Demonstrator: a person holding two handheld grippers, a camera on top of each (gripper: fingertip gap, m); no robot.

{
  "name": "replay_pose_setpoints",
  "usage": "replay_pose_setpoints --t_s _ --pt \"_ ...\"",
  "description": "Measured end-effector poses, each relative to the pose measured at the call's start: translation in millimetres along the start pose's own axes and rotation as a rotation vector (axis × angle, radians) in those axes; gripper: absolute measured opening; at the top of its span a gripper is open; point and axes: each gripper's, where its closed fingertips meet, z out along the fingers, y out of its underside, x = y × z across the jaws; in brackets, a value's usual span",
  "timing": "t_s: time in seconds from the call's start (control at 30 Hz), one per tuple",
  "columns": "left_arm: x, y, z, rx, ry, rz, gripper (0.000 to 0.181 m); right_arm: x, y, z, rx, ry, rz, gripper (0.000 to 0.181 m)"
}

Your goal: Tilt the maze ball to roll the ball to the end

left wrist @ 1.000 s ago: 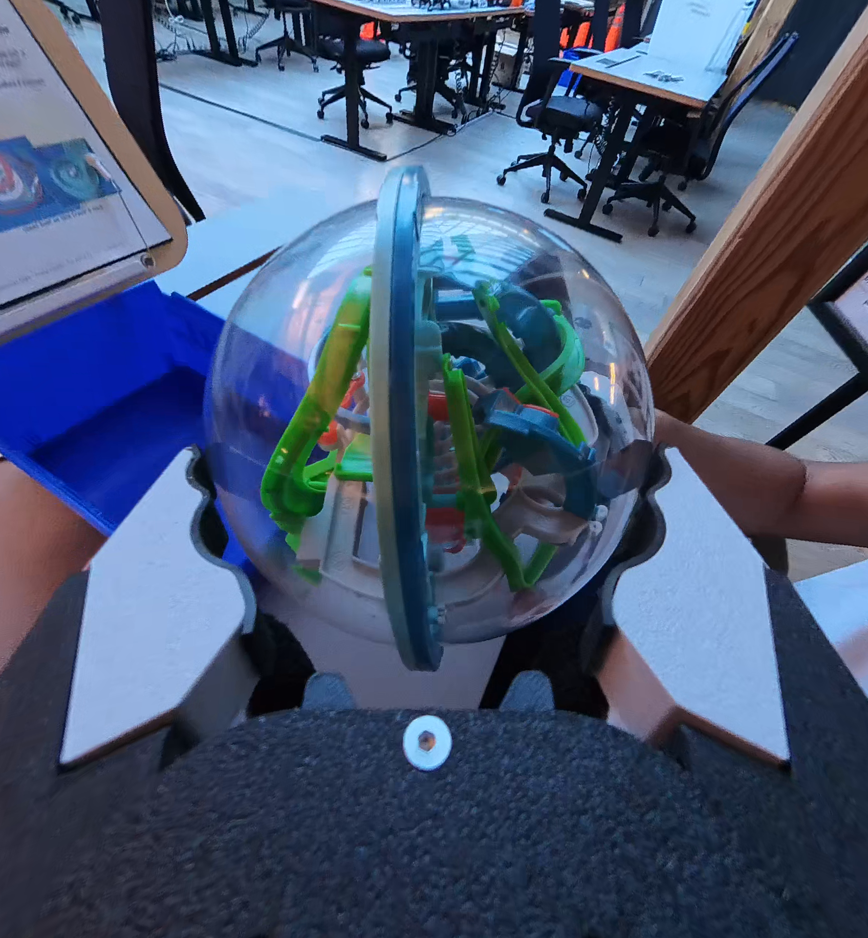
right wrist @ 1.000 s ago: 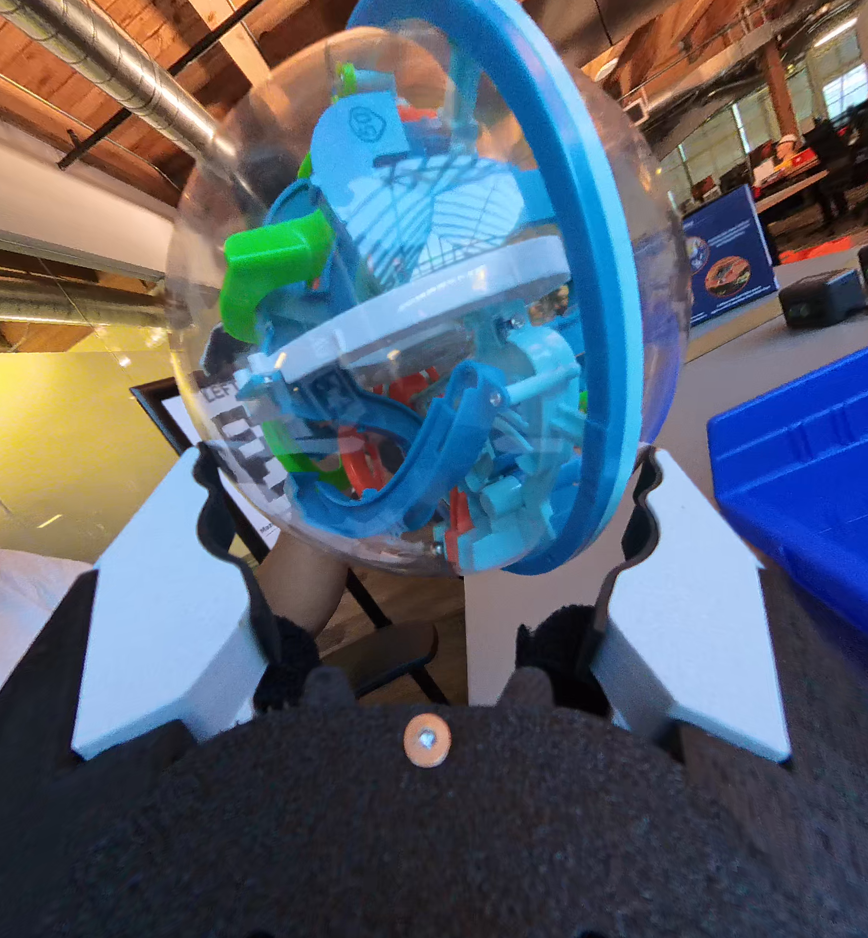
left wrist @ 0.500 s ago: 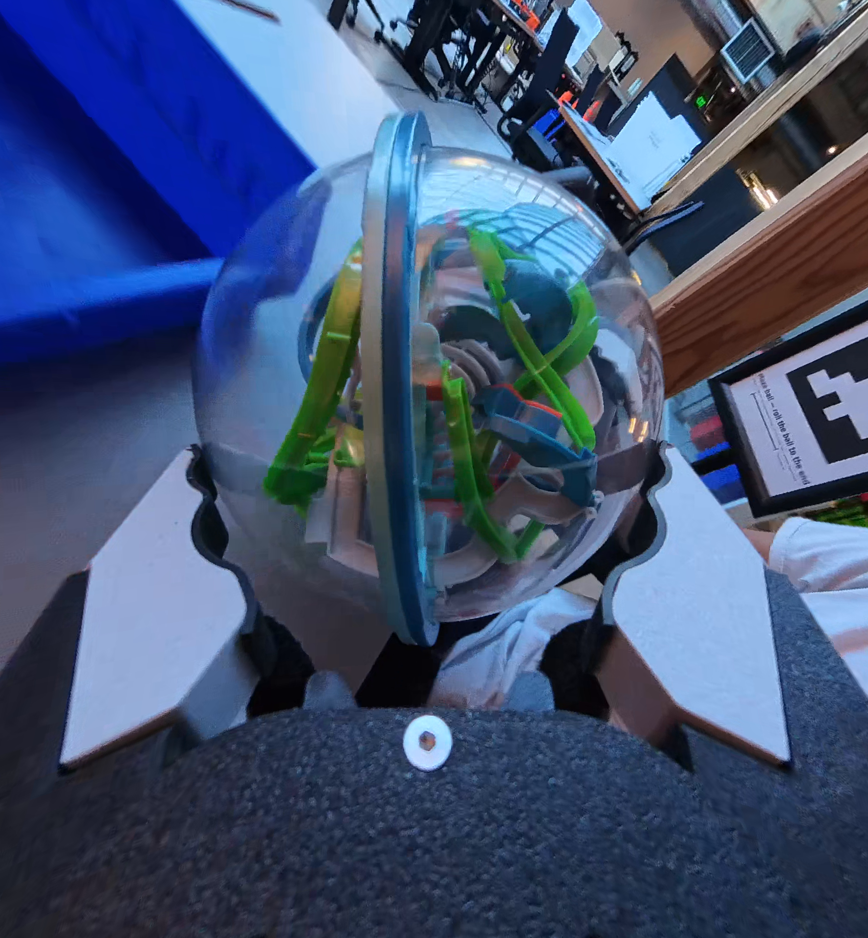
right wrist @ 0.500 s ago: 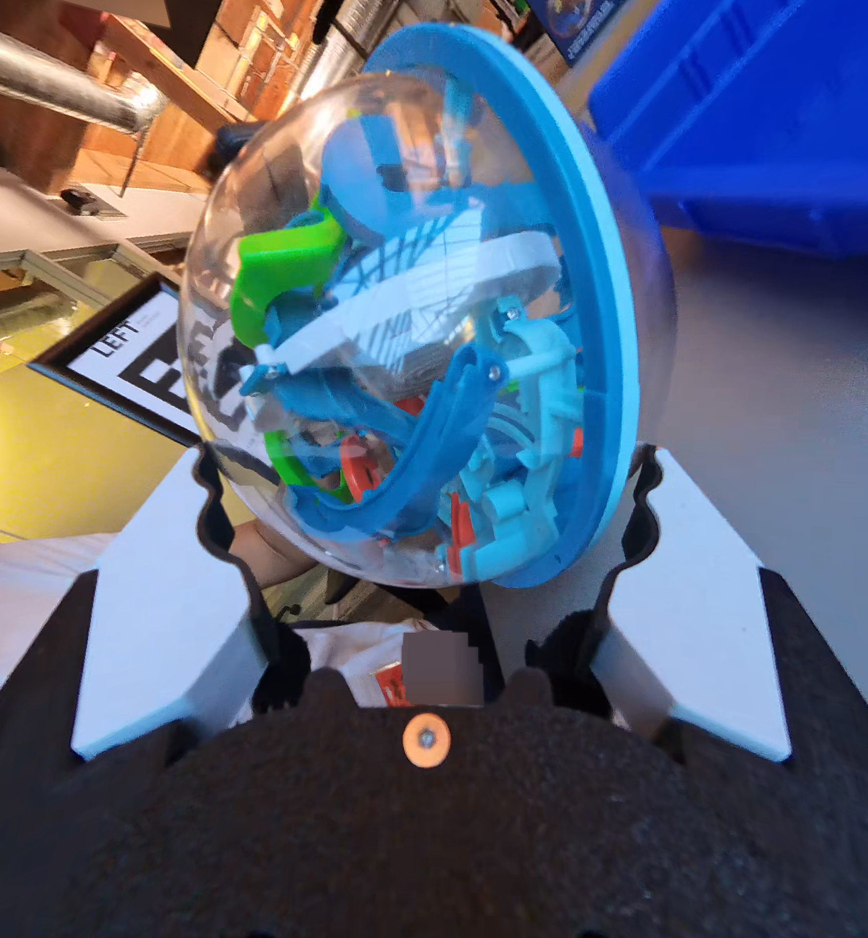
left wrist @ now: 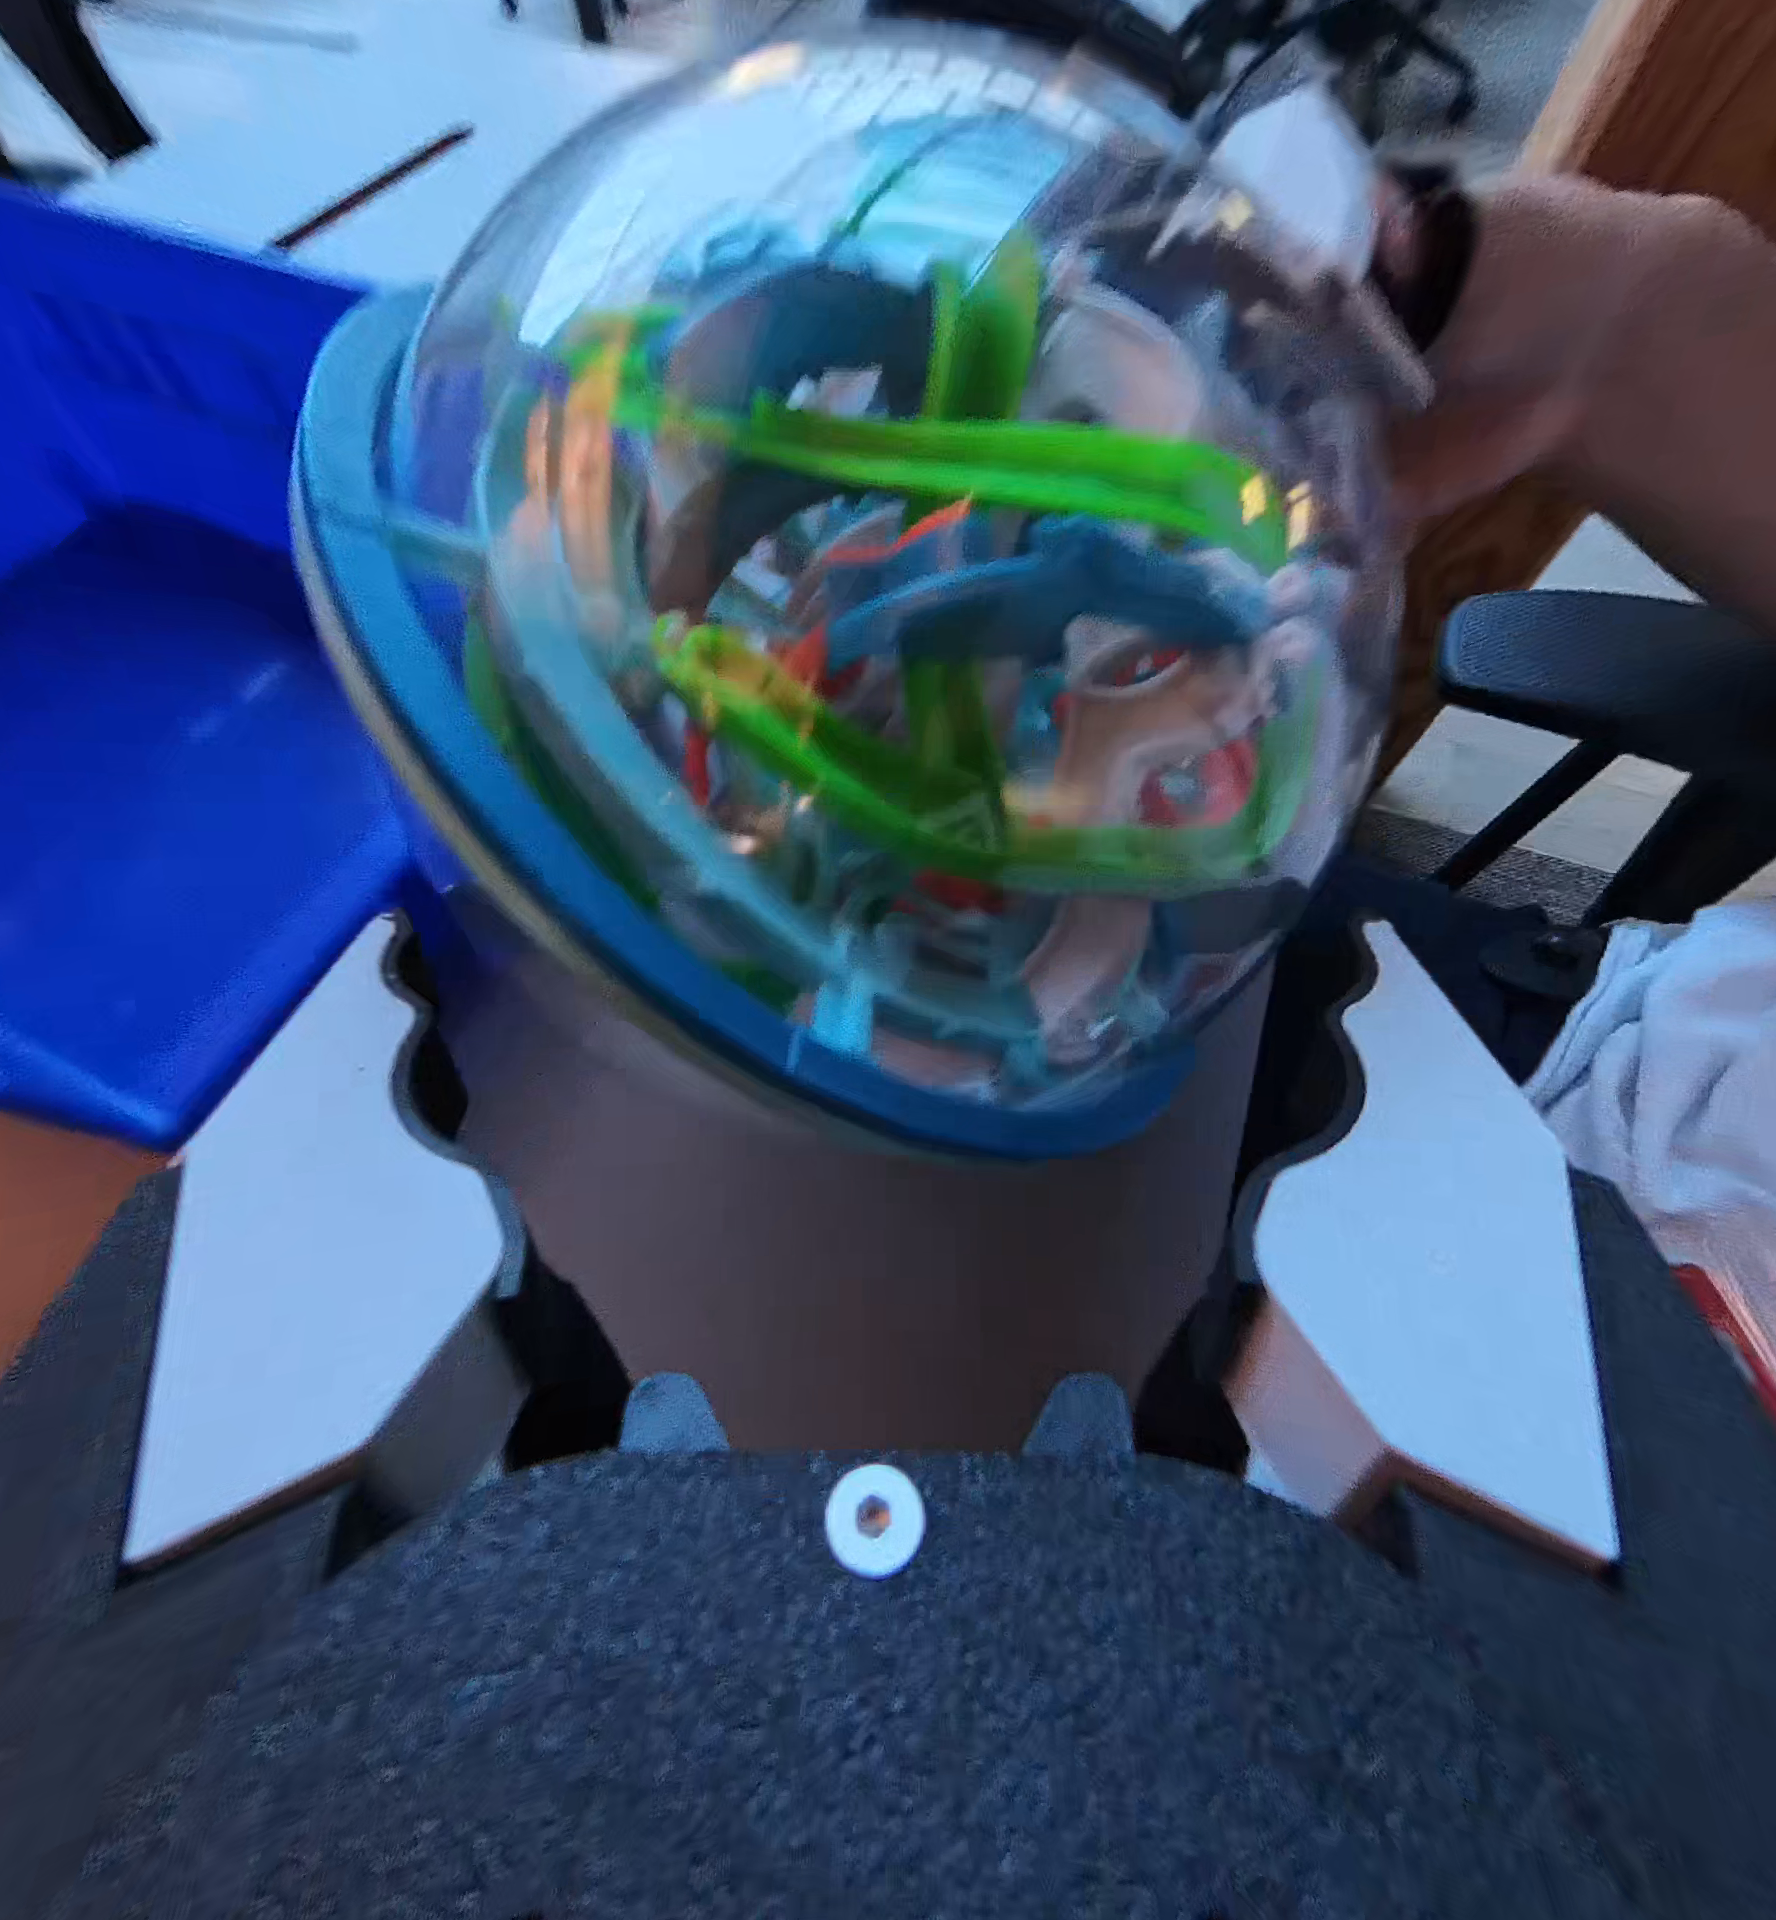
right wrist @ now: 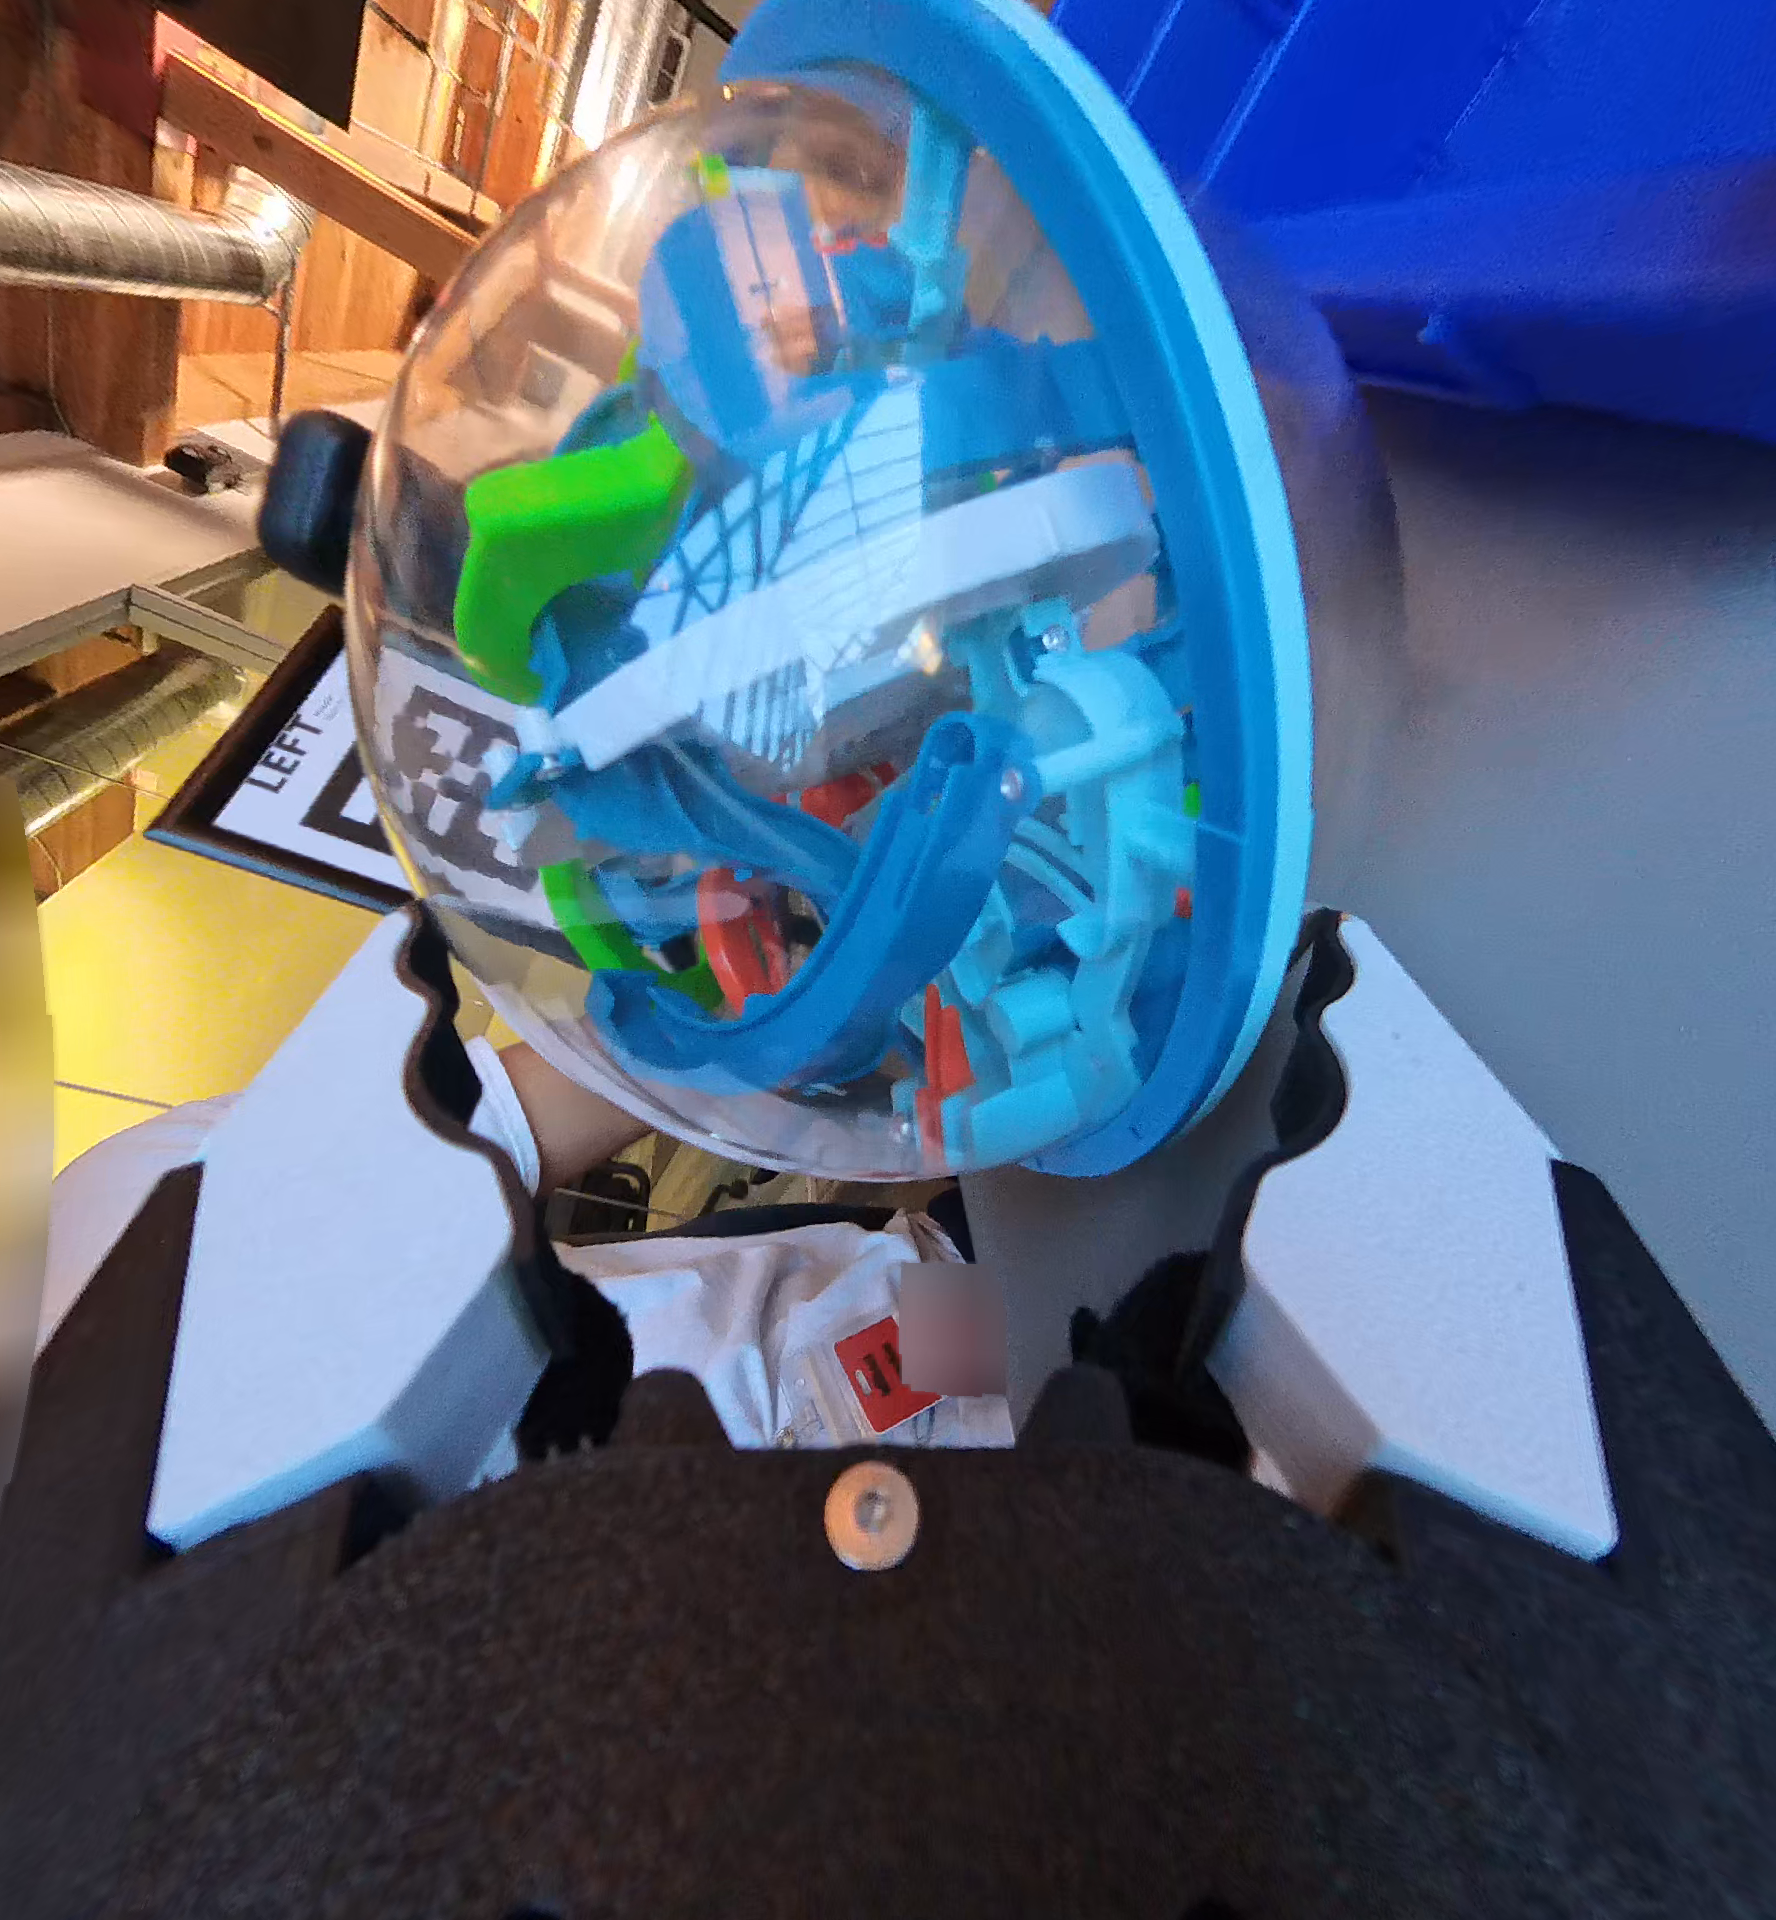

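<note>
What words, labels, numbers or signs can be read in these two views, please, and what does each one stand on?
Framed sign behind the maze ball: large print beside a black-and-white marker pattern, legible, but I do not quote writing; its smaller print is too small to read.
Red card on the person's white shirt: marks too small to read.
Left wrist view: motion-blurred, no writing shows.

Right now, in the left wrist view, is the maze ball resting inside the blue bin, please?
No, the maze ball sits beyond the left gripper, beside the blue bin.
</note>
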Motion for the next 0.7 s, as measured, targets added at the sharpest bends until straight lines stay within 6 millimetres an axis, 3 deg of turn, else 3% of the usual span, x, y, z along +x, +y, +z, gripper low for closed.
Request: replay_pose_setpoints --t_s 0.13,0.27,0.33,0.43,0.5,0.7 --pt "-21 -8 9 0.026 -0.001 0.074 0.16 7 -8 6 -0.056 0.051 -0.021 0.154" --pt "-24 -7 13 0.044 0.019 0.05 0.159 11 -16 2 -0.039 0.081 -0.102 0.154" --pt "-22 -2 15 0.023 0.044 -0.028 0.159 11 -19 -4 0.014 0.123 -0.292 0.154" --pt "-20 2 14 0.073 0.097 -0.179 0.158 -6 -22 -20 0.206 0.183 -0.695 0.153" --pt "-18 3 13 0.109 0.129 -0.276 0.158 -12 -12 -21 0.24 0.27 -0.951 0.153" --pt "8 4 20 0.105 0.208 -0.462 0.157 -6 -11 -16 0.314 0.593 -1.175 0.153"
